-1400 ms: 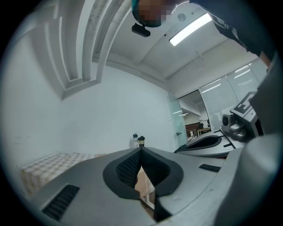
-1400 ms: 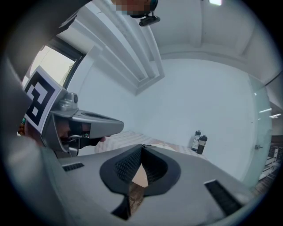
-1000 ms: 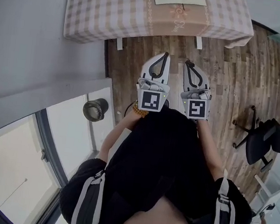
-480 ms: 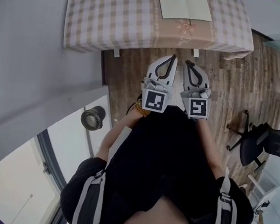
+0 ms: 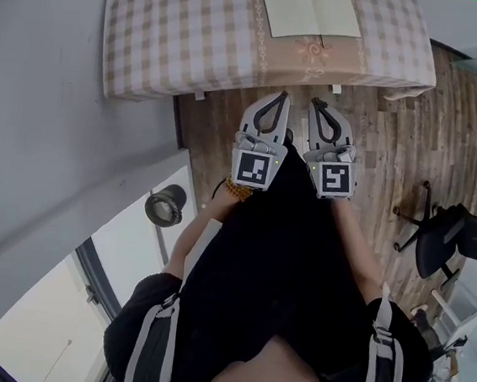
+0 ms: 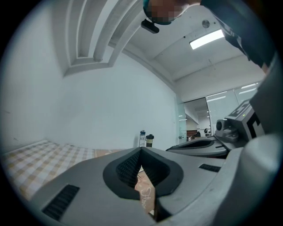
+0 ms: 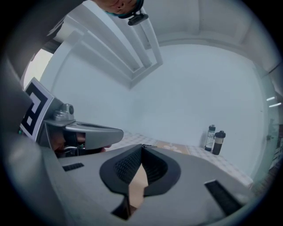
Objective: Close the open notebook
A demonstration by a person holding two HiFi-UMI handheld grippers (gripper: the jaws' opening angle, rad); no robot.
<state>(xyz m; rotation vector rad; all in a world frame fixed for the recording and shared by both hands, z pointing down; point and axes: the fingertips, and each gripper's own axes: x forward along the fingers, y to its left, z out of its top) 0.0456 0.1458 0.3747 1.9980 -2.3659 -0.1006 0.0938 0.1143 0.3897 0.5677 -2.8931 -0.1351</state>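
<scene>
The open notebook (image 5: pixel 311 9) is lying on the table (image 5: pixel 179 27) with the checked cloth. The left gripper (image 5: pixel 276 97) and the right gripper (image 5: pixel 317 106) are hovering side by side just before the table's edge. Both are keeping their jaws pressed together and are holding nothing.

The notebook (image 5: pixel 311 9) lies on the table (image 5: pixel 179 27), toward its right end. On the table's near side, above the floor (image 5: pixel 377 158), the left gripper (image 5: pixel 276 95) is just left of the right gripper (image 5: pixel 317 103). A chair (image 5: pixel 441 241) stands on the floor to the right. Two bottles (image 7: pixel 216 140) stand side by side at the table's far edge.
</scene>
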